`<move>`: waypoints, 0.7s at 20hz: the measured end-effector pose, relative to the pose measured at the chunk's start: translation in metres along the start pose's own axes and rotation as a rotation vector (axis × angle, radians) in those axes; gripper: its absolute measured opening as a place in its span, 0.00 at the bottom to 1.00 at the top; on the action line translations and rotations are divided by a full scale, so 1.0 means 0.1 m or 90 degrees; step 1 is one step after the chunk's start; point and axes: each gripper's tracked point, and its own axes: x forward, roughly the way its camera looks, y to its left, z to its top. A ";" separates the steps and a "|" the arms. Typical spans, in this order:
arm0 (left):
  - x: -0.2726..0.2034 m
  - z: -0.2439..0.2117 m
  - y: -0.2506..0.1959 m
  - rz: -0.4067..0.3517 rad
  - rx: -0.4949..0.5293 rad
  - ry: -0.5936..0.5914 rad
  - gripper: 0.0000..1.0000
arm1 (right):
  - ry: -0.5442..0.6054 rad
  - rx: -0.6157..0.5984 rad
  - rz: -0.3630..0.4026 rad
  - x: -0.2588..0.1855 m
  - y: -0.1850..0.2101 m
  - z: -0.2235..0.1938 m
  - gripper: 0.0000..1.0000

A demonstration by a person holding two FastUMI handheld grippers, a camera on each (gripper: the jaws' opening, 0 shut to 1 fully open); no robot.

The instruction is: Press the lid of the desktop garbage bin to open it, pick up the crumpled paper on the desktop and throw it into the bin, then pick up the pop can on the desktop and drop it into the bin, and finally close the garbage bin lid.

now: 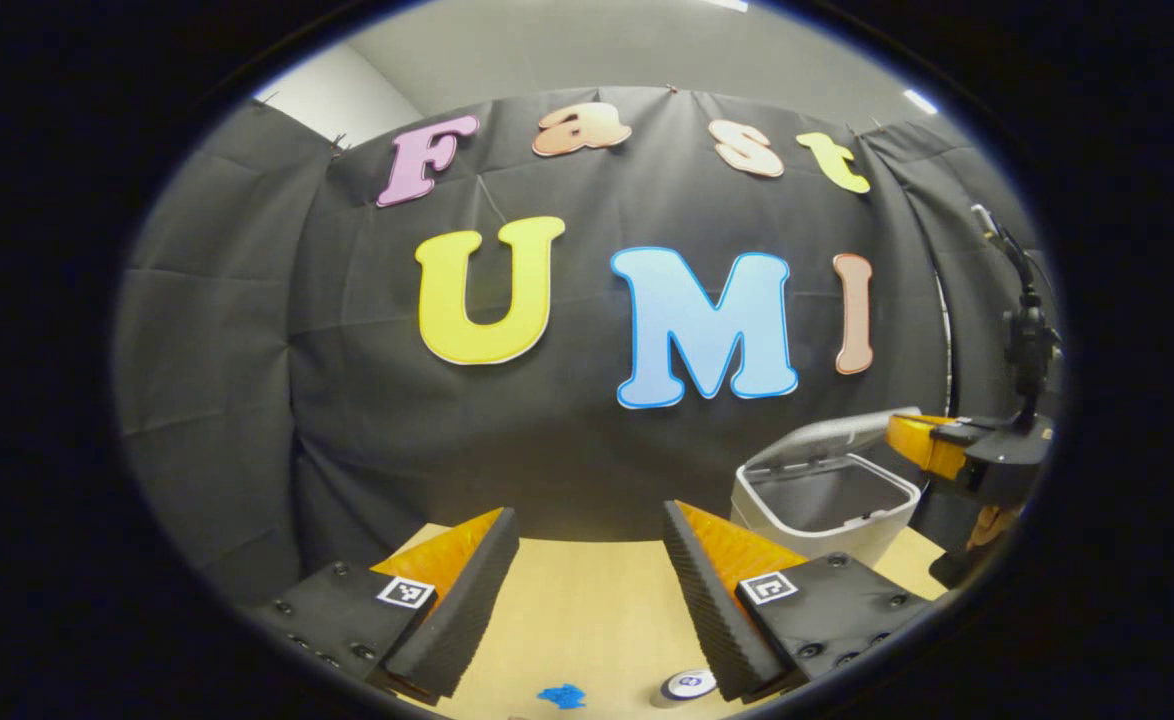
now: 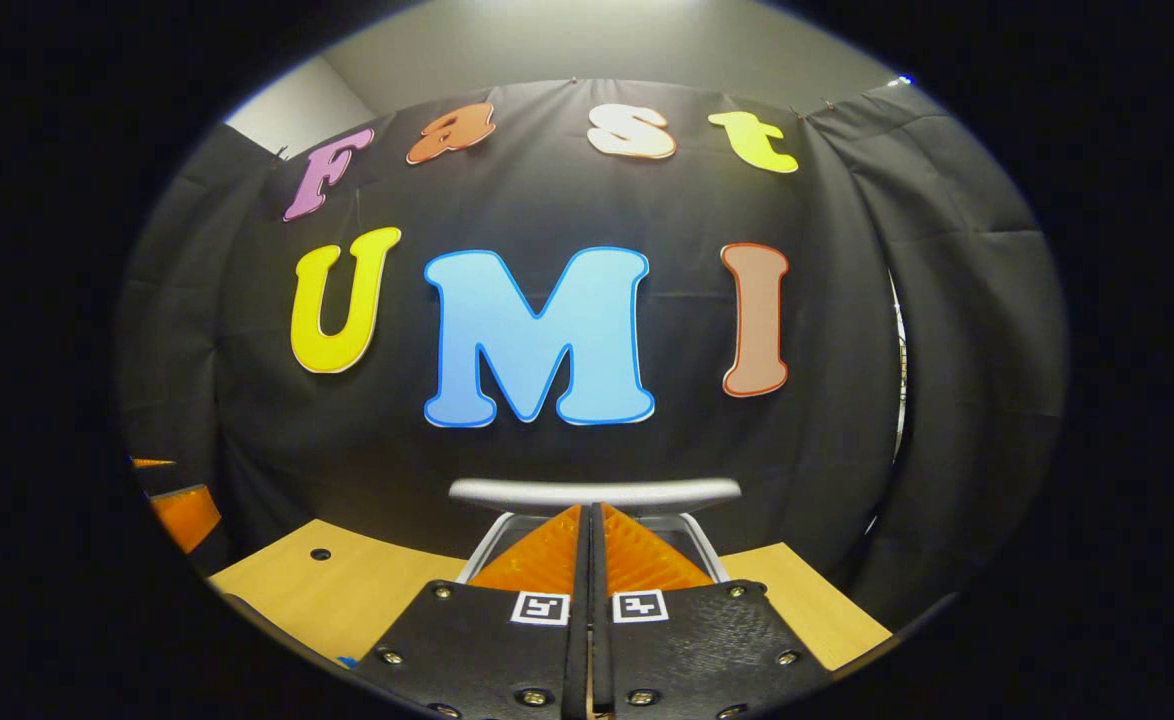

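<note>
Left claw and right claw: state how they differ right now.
The left claw is open, its fingers spread wide over the table; the right claw is shut, fingers pressed together. The left claw hangs beside the bin; the right claw sits at its raised lid. Both hold nothing.

In the left gripper view, the left tongs [image 1: 587, 570] hang spread wide above the wooden surface [image 1: 587, 610]. Below them lie a blue crumpled paper [image 1: 561, 696] and a pop can [image 1: 685, 686]. To the right stands the white bin [image 1: 823, 505], lid [image 1: 827, 440] raised, with the right tongs [image 1: 915, 442] just beside the lid.
</note>
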 end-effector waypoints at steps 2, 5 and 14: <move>-0.04 0.01 0.00 0.000 -0.002 -0.002 0.95 | -0.008 -0.004 0.002 -0.02 0.00 0.06 0.01; -0.09 0.00 0.04 0.002 -0.006 -0.003 0.95 | -0.013 0.000 0.004 -0.08 0.02 0.12 0.02; -0.15 -0.06 0.20 0.008 -0.009 0.001 0.95 | -0.017 0.002 0.016 -0.24 0.13 0.22 0.02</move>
